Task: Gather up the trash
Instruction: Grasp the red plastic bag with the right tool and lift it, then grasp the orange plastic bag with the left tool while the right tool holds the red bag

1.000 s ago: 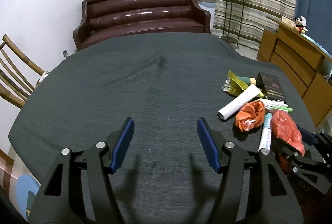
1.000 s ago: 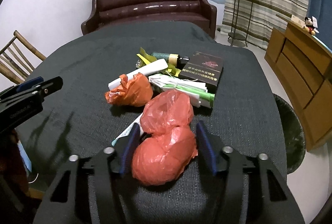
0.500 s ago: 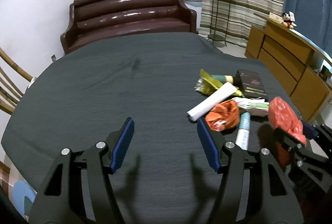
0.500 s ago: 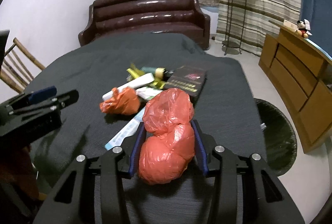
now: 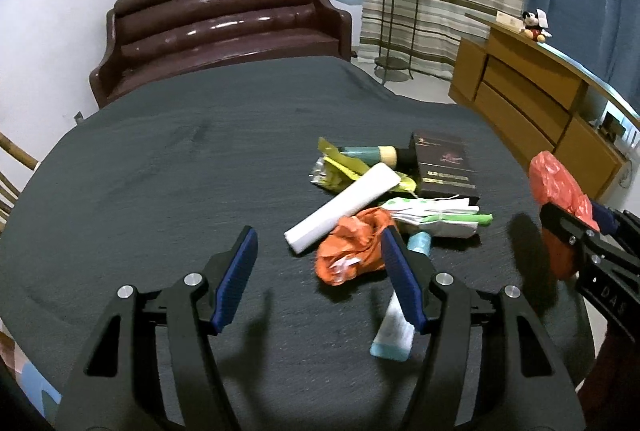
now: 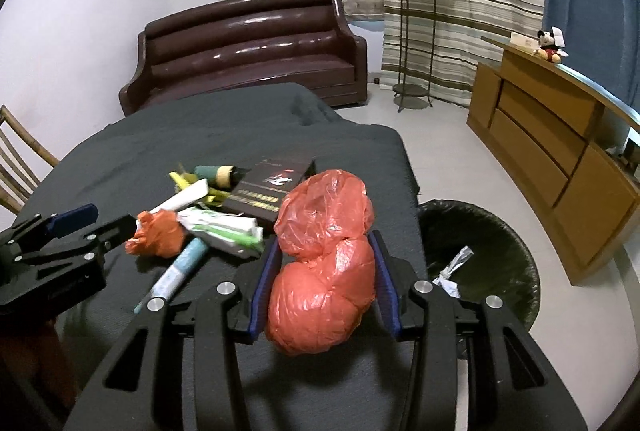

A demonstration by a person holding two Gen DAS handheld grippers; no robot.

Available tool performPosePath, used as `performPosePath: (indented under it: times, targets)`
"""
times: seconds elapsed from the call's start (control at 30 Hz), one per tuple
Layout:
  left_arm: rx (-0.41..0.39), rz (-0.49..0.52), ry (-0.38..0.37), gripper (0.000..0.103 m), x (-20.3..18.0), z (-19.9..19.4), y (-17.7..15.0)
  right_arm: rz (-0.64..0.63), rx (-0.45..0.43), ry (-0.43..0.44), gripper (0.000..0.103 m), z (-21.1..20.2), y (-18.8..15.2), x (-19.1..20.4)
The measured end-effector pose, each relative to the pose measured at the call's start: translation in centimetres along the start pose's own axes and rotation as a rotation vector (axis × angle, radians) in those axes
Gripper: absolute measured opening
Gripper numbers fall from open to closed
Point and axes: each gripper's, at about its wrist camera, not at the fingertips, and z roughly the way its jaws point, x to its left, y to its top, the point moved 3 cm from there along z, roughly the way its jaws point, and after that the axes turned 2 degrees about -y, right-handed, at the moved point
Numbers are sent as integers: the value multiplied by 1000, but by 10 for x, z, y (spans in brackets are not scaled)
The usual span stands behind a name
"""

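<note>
Two handheld grippers are working over the dark cloth-covered table (image 6: 224, 127). Nearest the right wrist camera, the right gripper (image 6: 324, 263) is clamping a crumpled red plastic bag bundle (image 6: 324, 255) between its blue pads, with the bundle bulging above and below the jaws and hanging clear of the cloth at the table's right edge. Just right of that edge and lower down, a black-lined round waste bin (image 6: 480, 251) is standing on the floor, already holding a scrap of crumpled wrapper.

In the judgement of this step, the bundle is being carried to the bin. Keep the pads pressing until the bundle is over the middle of the bin mouth, since thin plastic is likely to slip or snag on a pad. Release only when it is inside the rim line.

On the left, the left gripper (image 5: 316, 279) is hovering with jaws standing apart and nothing between them, just near of a crumpled orange plastic wrapper (image 5: 352, 247). A pale blue tube (image 5: 400, 319) is lying partly behind its right finger. Further out, a white paper roll (image 5: 344, 207), a green-and-white folded packet (image 5: 436, 215), a yellow-green foil wrapper (image 5: 344, 171) and a flat dark brown box (image 5: 444, 167) are lying in one heap, touching or overlapping. A brown leather sofa (image 6: 248, 47) is standing beyond the table.
</note>
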Motion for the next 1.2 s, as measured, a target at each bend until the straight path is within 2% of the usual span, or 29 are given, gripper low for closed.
performPosePath:
  times: [0.07, 0.53, 0.6, 0.67, 0.77, 1.2]
  targets:
    - [7, 3, -6, 66, -5, 4, 2, 0, -1, -2, 44, 2, 2, -4]
    - [59, 22, -9, 66, -19, 30, 2, 18, 19, 20, 44, 17, 3, -18]
    - [65, 24, -14, 65, -19, 32, 2, 21, 23, 23, 44, 19, 2, -19]
    - [76, 28, -24, 55, -19, 35, 1, 22, 27, 25, 44, 21, 2, -20]
    - [85, 32, -36, 49, -20, 38, 2, 25, 32, 29, 44, 23, 1, -21]
    - [66, 13, -48, 46, -8, 28, -2, 25, 29, 30, 44, 23, 0, -18]
